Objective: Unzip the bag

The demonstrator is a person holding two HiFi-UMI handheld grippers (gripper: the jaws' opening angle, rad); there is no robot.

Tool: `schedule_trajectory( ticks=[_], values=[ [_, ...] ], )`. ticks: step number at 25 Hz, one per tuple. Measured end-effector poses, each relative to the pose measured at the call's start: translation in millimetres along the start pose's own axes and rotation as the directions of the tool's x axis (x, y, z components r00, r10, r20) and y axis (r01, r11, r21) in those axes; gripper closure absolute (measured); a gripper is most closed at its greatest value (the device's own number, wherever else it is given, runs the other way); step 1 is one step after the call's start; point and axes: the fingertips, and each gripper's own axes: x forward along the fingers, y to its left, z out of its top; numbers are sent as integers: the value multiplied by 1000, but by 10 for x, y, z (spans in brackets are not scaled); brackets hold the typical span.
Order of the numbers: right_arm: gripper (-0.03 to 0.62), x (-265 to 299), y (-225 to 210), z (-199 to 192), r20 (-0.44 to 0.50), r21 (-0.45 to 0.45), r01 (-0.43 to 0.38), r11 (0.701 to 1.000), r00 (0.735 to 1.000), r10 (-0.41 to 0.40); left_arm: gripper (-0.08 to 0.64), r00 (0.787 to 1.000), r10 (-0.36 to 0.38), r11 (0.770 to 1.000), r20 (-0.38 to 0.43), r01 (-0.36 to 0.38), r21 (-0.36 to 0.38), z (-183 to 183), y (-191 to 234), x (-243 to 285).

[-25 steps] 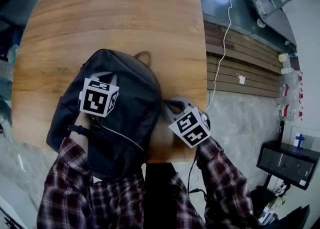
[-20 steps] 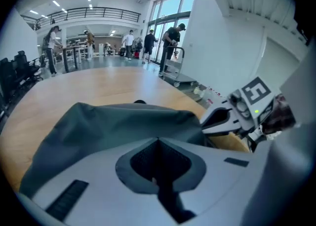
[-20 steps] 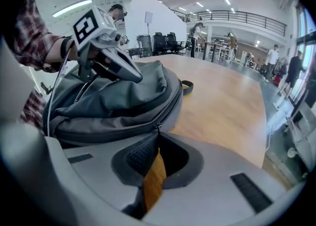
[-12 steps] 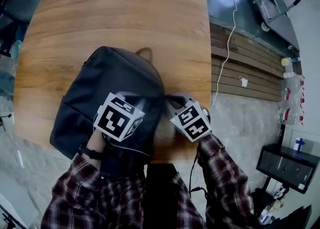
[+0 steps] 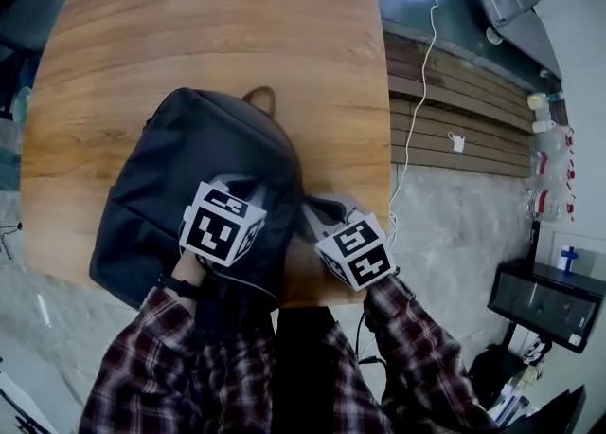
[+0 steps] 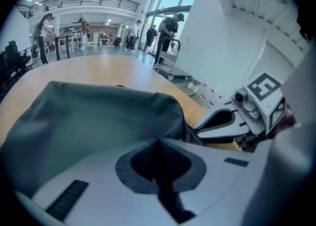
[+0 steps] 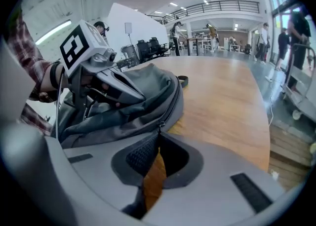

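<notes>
Your bag [image 5: 180, 167], a dark backpack, lies flat on the wooden table [image 5: 218, 25]. In the head view it fills the part of the top toward 7 o'clock, with its carry loop [image 5: 260, 96] at the bag's 12 o'clock.

Your left gripper [image 5: 244, 184] sits over the bag's 5 o'clock area. Its marker cube [image 5: 222, 224] is toward you and its jaws point to about 12 o'clock. In the left gripper view those jaws are pressed together tip to tip, with nothing showing between them. The bag's grey cloth rises just ahead of them, from 9 round to 1 o'clock.

Your right gripper [image 5: 317, 207] lies at the bag's 4 o'clock edge, near the left one but apart from it, close to the table's near rim. Its jaws point to about 11 o'clock. In the right gripper view the jaw tips pinch the small zipper pull [image 7: 159, 126] at the bag's edge. Behind the tips a narrow slit between the jaws shows bare wood. From the pull the zipper [image 7: 172, 102] runs off toward 1 o'clock as a thin dark line along the bag's rim.

Off the table at 3 o'clock in the head view, a white cable [image 5: 421, 72] trails across a slatted wooden strip [image 5: 464, 110] on the floor.
</notes>
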Motion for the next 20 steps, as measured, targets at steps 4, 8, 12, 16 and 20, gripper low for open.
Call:
schedule_trajectory(
  ticks=[4,8,12,16,20],
  values=[
    [574,-121,200,-144,4,36,-26,999,1000,26,552,1000,-4,1000,8,4,-3,72,18,60],
    [572,-236,505,-261,9,42,-58,997,998,58,552,1000,11,1000,15,-11,14,224,39,139],
    [572,-270,875,-346,-5,31,-119,992,993,119,552,1000,13,1000,23,-13,21,381,76,205],
    [572,-254,1135,-412,-1,22,-137,990,991,137,552,999,20,1000,27,-21,19,556,148,295],
    [572,-241,1053,-370,13,16,-105,994,994,105,552,999,13,999,31,-13,30,634,159,311]
  ],
)
